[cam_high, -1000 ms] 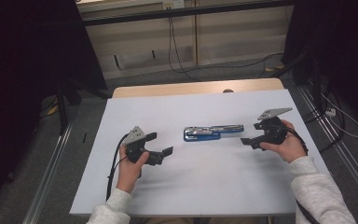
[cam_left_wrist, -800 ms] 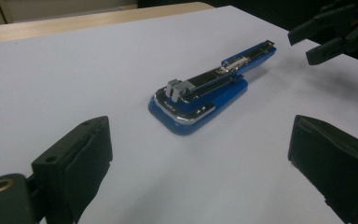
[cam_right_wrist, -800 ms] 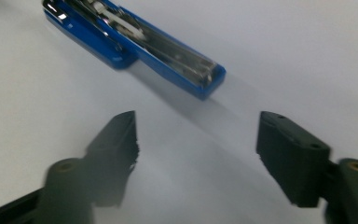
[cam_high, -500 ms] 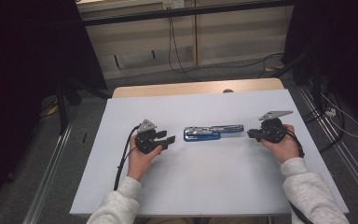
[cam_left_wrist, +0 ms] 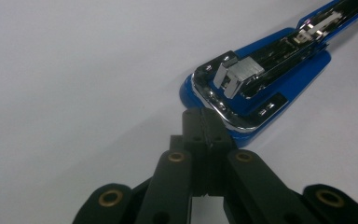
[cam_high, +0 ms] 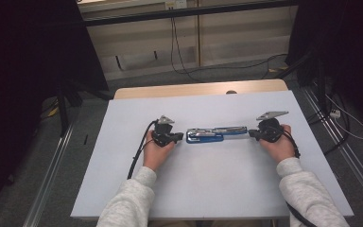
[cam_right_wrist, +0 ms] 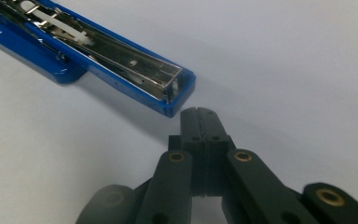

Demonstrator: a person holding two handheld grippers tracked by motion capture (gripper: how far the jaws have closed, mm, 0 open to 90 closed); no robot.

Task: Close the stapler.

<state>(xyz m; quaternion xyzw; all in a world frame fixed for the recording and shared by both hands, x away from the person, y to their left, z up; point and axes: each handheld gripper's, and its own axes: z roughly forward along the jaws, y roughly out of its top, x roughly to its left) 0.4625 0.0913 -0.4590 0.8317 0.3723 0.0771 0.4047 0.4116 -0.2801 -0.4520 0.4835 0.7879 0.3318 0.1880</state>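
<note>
Both sets of fingers pressed together, empty, having just closed: left gripper [cam_high: 178, 137] at the stapler's [cam_high: 216, 135] 9 o'clock end, right gripper [cam_high: 252, 134] at its 3 o'clock end. Stapler lies opened flat mid-desk [cam_high: 217, 189]. Step looks like bracketing it; next likely nudging or folding it shut. White desk, grey floor [cam_high: 340, 161], cables [cam_high: 172, 42] at 12 o'clock.

No legible text or labels
</note>
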